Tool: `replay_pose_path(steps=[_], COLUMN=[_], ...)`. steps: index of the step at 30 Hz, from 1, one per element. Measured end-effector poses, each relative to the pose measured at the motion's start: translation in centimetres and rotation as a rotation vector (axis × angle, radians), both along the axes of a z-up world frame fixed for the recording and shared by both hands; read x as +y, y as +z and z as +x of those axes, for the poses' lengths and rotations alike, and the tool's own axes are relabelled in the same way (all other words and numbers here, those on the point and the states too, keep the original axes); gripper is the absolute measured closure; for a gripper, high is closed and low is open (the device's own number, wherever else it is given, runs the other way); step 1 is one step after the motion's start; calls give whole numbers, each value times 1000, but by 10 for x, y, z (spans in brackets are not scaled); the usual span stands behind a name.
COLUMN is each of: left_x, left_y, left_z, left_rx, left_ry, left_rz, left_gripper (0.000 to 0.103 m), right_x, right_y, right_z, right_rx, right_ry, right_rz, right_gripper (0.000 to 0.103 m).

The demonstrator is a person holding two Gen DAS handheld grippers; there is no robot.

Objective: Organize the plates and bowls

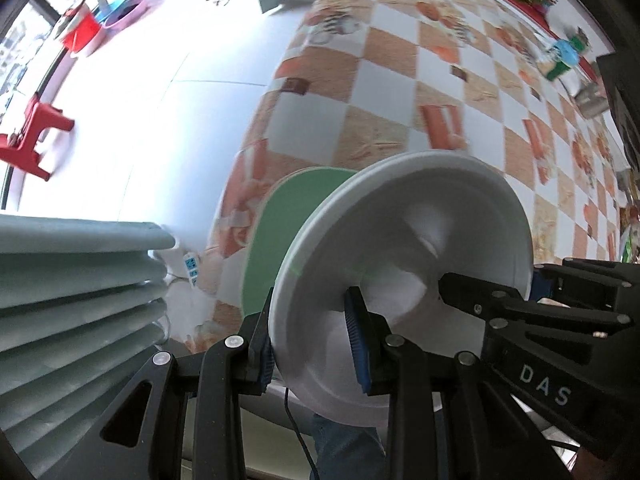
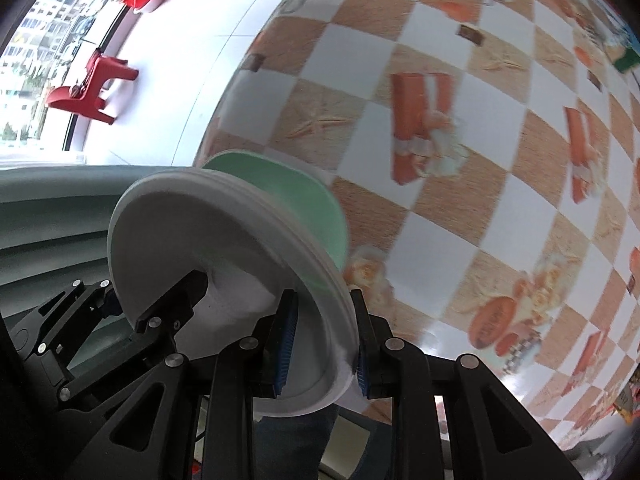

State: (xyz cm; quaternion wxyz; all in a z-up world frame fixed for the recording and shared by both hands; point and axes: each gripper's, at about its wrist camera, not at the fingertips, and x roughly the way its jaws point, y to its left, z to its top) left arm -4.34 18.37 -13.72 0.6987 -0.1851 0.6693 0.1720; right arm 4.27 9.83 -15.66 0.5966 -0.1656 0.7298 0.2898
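Left wrist view: the left tongs pinch the near rim of a stack of white plates with a green plate behind, held on edge above the checkered desk, while the right tongs grip the stack's far rim. Right wrist view shows the right tongs clamped on the same stack, green plate on its far side, beside a pale ribbed rack; a red stool stands on the floor.
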Motion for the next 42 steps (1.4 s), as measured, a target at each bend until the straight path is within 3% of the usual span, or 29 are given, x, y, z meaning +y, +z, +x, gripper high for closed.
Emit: replay_pose_path(steps=[8, 11, 12, 13, 14, 15, 18, 22, 23, 24, 29, 42], left_x=[10, 10, 10, 9, 8, 7, 4, -1, -4, -6, -13, -22], left_y=[-20, -16, -14, -10, -7, -4, 4, 10, 10, 10, 18, 36], left_z=[-5, -8, -8, -9, -10, -11, -14, -16, -14, -13, -15, -14], left_rx=[25, 12, 4, -8, -17, -25, -53, -61, -61, -61, -73, -74], left_ry=[12, 16, 15, 14, 11, 7, -4, -36, -44, -52, -77, -101], left_rz=[-1, 24, 35, 54, 68, 78, 84, 78, 66, 49, 47, 117], left_gripper=[69, 59, 53, 39, 27, 23, 20, 0, 0, 0, 0, 0], right_x=[25, 28, 26, 23, 23, 22, 20, 9, 6, 2, -3, -28], right_y=[-31, -32, -30, -25, -22, -17, -9, 1, 3, 7, 26, 51], right_z=[0, 2, 3, 4, 4, 5, 4, 5, 5, 4, -1, 2], right_rx=[25, 32, 25, 16, 3, -18, -41, -66, -70, -73, -151, -165], right_ry=[6, -5, -7, -6, -6, -6, 4, -13, -23, -29, -67, -91], right_rz=[-14, -3, 0, 3, 8, 20, 26, 40, 46, 51, 75, 85], right_gripper=[76, 75, 63, 34, 24, 19, 19, 19, 15, 0, 0, 0])
